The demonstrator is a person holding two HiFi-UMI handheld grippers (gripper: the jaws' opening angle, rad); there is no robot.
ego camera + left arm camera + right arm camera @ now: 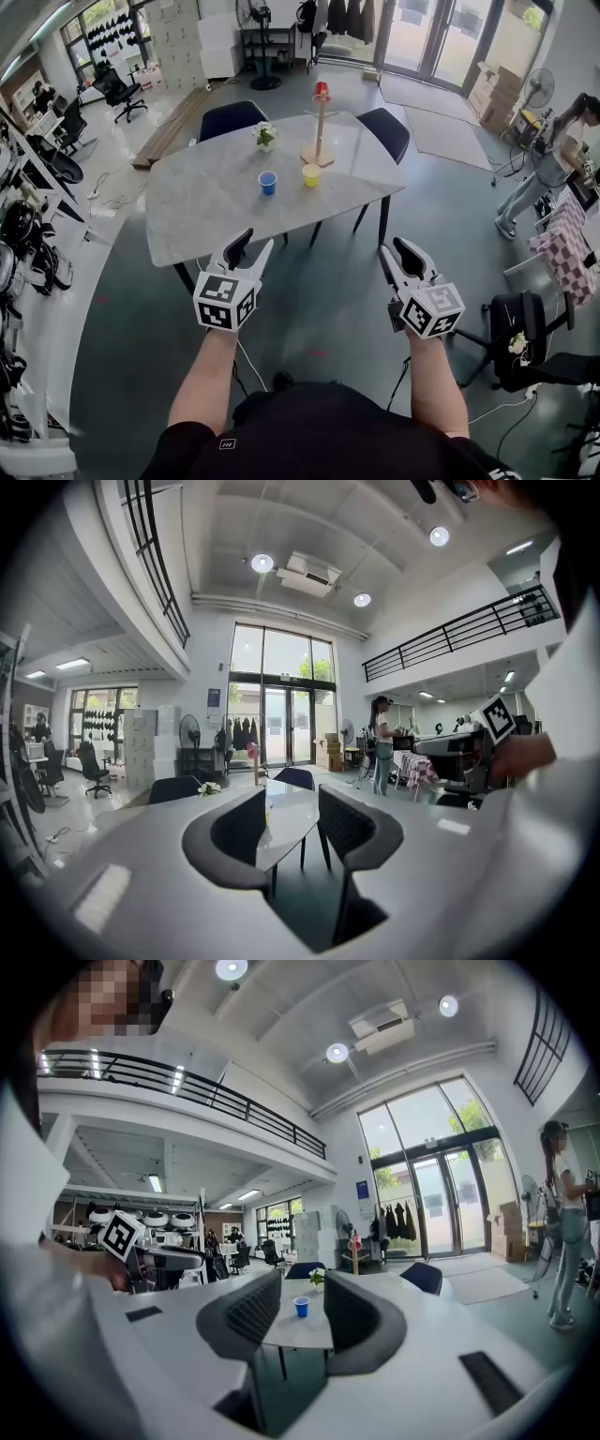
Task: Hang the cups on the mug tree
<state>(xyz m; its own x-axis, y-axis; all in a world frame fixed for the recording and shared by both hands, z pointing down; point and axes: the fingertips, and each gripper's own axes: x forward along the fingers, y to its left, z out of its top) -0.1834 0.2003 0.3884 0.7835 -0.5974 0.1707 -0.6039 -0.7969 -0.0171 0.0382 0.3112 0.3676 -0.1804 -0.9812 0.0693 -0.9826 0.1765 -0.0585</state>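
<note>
On pale grey marbled oval worktop [202, 211] — small blue plastic cup [268, 182] near yellow plastic cup [311, 174], just beside wooden mug tree [320, 127] with red cup [322, 90] at top. Well short of it, left gripper [255, 242] and right gripper [394, 248] — fingers [239, 834] apart, gripping nothing.

Blue cup [268, 182]; yellow cup [311, 174]

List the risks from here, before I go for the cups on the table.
1. The yellow cup stands close by the base of the mug tree. A gripper closing on it could bump the tree, which carries a red cup at its top, and tip it.
2. The flower pot stands just beyond the blue cup; overreaching might knock it.
The left gripper and right gripper are open and empty, short of the table.
</note>
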